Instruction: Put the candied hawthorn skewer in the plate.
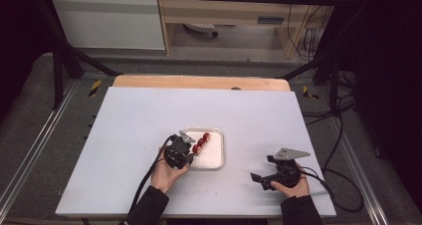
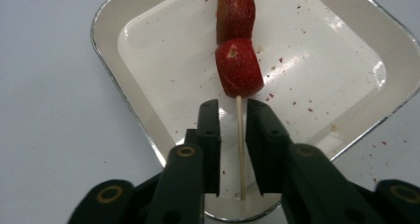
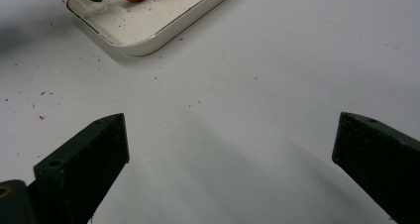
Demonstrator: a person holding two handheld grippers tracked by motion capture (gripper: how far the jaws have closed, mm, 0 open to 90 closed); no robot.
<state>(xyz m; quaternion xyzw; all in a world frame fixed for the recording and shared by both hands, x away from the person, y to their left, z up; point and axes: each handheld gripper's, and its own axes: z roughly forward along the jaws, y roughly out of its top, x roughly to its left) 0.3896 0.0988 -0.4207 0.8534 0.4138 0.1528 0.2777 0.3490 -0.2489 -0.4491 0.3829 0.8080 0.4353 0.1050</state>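
My left gripper (image 2: 233, 116) sits low over the near edge of the tray (image 2: 119, 85), its jaws parted a little with the skewer (image 2: 240, 144) running straight up the gap between them. From the left gripper view I see a sliver of daylight on each side of the stick, so the pads are not pressing it: I have nothing in hold, and the stick lies loose on the tray floor with its bare end toward me. I judge this is a release, with the jaws kept narrow so the stick cannot roll sideways as I let go. The strawberries (image 2: 237, 68) are threaded in a row and lie well inside the tray, away from the rim, which keeps their juice and the red specks off the table (image 1: 129, 135). In the high view the left gripper (image 1: 180, 153) is at the tray's left side, with the fruit (image 1: 200, 142) just beyond its tips. My right gripper (image 1: 268, 177) rests on the table well apart from the tray, jaws spread wide and empty; from the right gripper view the tray (image 3: 163, 30) is far off at the top, so I take it that this hand is simply parked out of the way.
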